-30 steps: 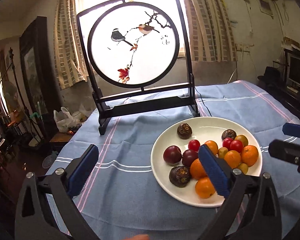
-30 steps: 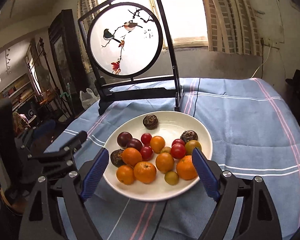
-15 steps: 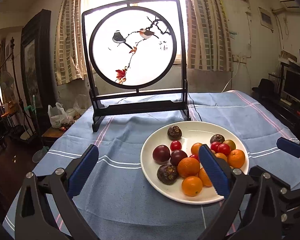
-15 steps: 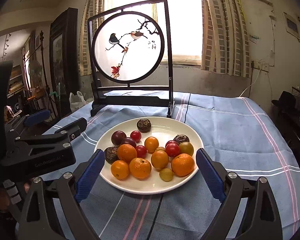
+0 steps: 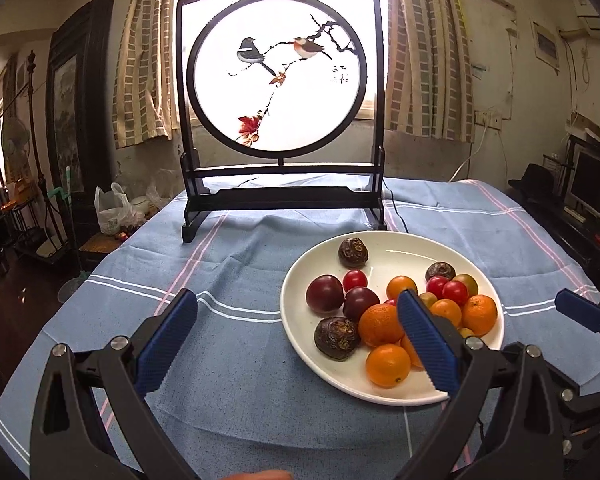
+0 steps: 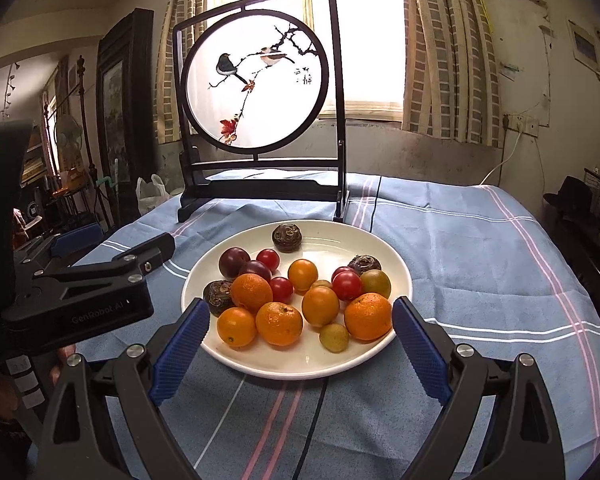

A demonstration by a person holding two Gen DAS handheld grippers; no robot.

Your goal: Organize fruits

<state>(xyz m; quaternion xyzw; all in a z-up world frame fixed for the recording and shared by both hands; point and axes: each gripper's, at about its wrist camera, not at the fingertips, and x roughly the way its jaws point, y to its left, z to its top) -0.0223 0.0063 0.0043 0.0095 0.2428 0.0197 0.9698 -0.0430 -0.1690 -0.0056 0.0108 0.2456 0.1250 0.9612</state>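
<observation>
Right wrist: white plate (image 6: 400,268) of mixed fruits (image 6: 284,300).

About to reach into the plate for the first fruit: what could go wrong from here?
1. The fruits lie packed and touching; the open right tool could nudge neighbours and send round ones rolling off the shallow plate.
2. A cable runs under the plate's near rim and could snag.

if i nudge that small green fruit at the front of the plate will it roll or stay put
The small green fruit looks round and smooth, so it would likely roll. It sits on the white plate where the glazed surface slopes inward, so it would probably drift toward the centre. The mandarin beside it may stop it on that side.
</observation>
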